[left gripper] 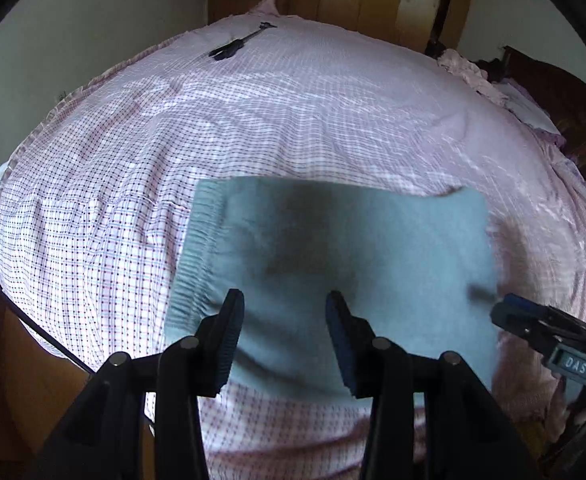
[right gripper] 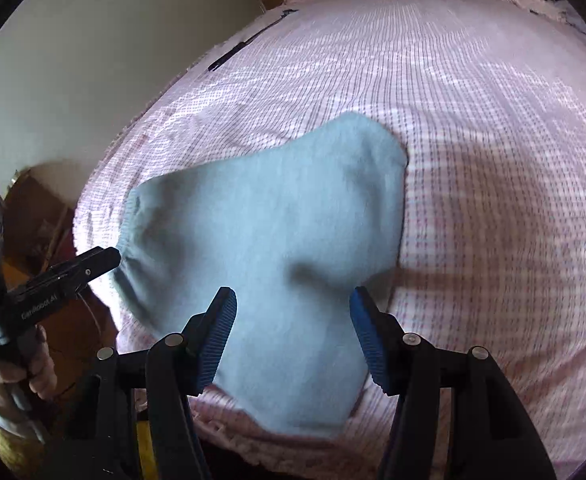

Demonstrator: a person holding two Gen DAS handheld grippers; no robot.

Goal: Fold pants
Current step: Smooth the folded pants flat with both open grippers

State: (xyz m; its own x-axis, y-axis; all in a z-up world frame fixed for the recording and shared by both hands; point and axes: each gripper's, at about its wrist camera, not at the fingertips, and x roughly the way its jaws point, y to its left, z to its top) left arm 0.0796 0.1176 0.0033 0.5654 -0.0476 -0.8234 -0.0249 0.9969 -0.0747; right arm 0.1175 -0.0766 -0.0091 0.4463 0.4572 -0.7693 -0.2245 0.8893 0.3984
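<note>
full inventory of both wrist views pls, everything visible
pants: 1, light blue-grey, folded, flat on the bed's near side, elastic waistband to the left
bedsheet: 1, pink-white check, covers the bed
black object: 1, long and thin, far left of the sheet; cannot tell what it is
pink cloth: 1 bundle, far right bed edge
wooden furniture: brown, behind the bed
left tool: 1, black, open, above the pants' near edge
right tool: 1, black with blue pads, open, above the pants
hand: 1, grips the left tool's handle

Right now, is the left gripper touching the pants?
Cannot tell. The right wrist view shows the left gripper meeting the waistband edge of the pants, but a height gap could hide there.
</note>
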